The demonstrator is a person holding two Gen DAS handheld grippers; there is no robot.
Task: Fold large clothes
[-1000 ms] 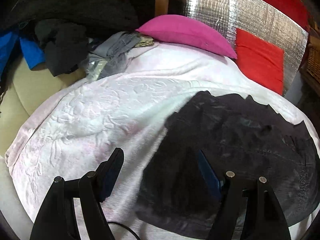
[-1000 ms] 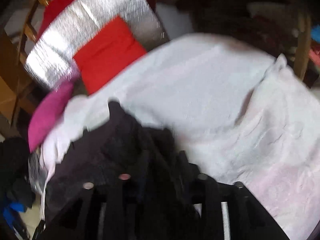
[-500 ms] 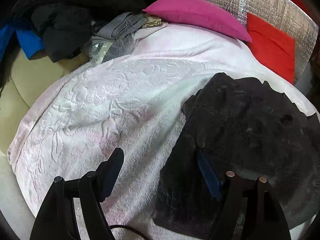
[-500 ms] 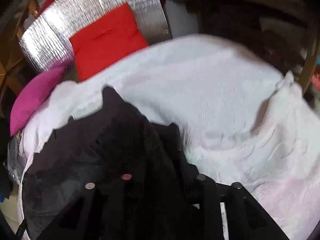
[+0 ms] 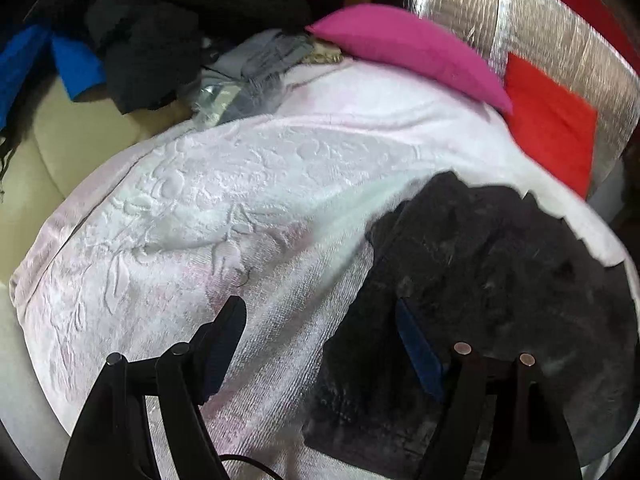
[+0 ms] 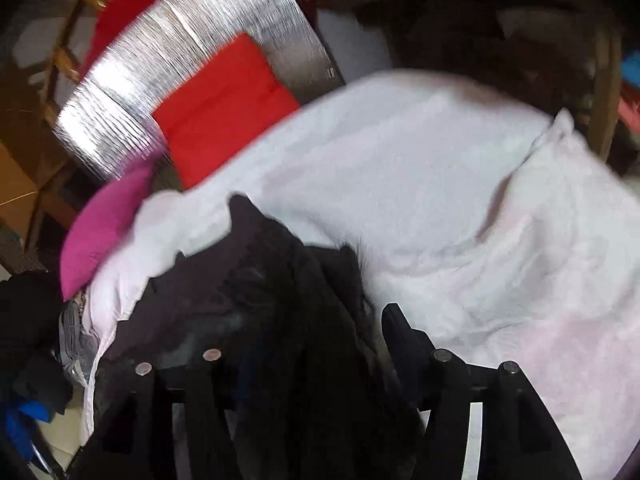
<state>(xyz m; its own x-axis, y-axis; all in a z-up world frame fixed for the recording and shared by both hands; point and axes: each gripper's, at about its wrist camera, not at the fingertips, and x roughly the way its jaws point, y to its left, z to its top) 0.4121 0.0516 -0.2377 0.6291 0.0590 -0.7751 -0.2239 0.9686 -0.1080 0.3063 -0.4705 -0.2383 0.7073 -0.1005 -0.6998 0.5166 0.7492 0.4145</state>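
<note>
A black garment [image 5: 480, 300] lies on the white embossed blanket [image 5: 240, 208] at the right of the left wrist view. My left gripper [image 5: 320, 320] is open and empty, hovering above the garment's left edge, its right finger over the cloth. In the right wrist view the same garment [image 6: 256, 288] bunches up between the fingers of my right gripper [image 6: 320, 340]. The dark cloth hides the fingertips, so I cannot tell whether the jaws grip it.
A pink pillow [image 5: 408, 52], a red cushion [image 5: 552, 124] and a silver foil panel [image 5: 560, 40] stand at the back. A pile of dark, grey and blue clothes [image 5: 152, 52] lies at the back left. The blanket's right part [image 6: 480, 208] is bare.
The left gripper has shifted left and nearer to the blanket, so the garment sits further right. The right view has swung and the black cloth has moved with it.
</note>
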